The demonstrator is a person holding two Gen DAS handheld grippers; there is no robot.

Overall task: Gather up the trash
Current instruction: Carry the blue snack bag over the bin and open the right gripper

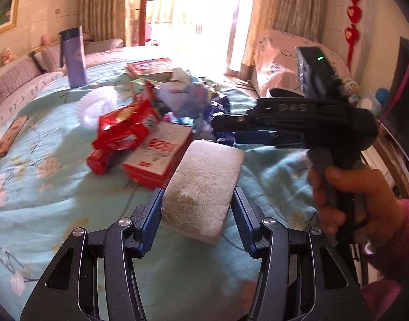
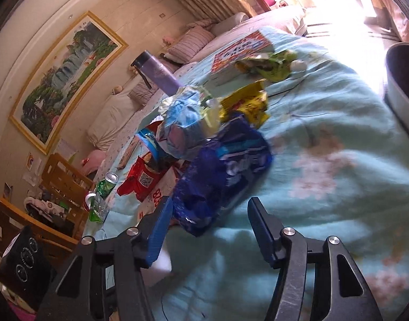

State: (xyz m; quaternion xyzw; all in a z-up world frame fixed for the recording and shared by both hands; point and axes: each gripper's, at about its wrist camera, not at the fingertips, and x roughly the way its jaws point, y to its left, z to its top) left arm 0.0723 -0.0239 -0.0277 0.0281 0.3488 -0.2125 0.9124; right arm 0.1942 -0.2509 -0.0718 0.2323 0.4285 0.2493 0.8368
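Observation:
My left gripper [image 1: 197, 195] is shut on a white foam block [image 1: 204, 184], held above the light blue floral bedspread [image 1: 57, 187]. Beyond it lie a red snack wrapper [image 1: 124, 131], a red-and-white box [image 1: 159, 155] and a heap of crumpled wrappers [image 1: 183, 96]. My right gripper [image 2: 209, 211] is open, its jaws on either side of the near end of a dark blue snack bag [image 2: 220, 171], not closed on it. It also shows in the left wrist view [image 1: 284, 123], reaching into the heap. Behind the blue bag lie a crumpled light blue wrapper [image 2: 183, 125], a yellow wrapper [image 2: 247, 104] and a green wrapper [image 2: 274, 64].
A purple flask [image 1: 74, 56] stands at the back left of the bed. A phone [image 1: 10, 136] lies at the left edge. A white frilly item [image 1: 96, 104] lies by the red wrapper. A green can [image 2: 106, 184] stands at the bed's left side. A grey bin [image 2: 405, 85] is at the right.

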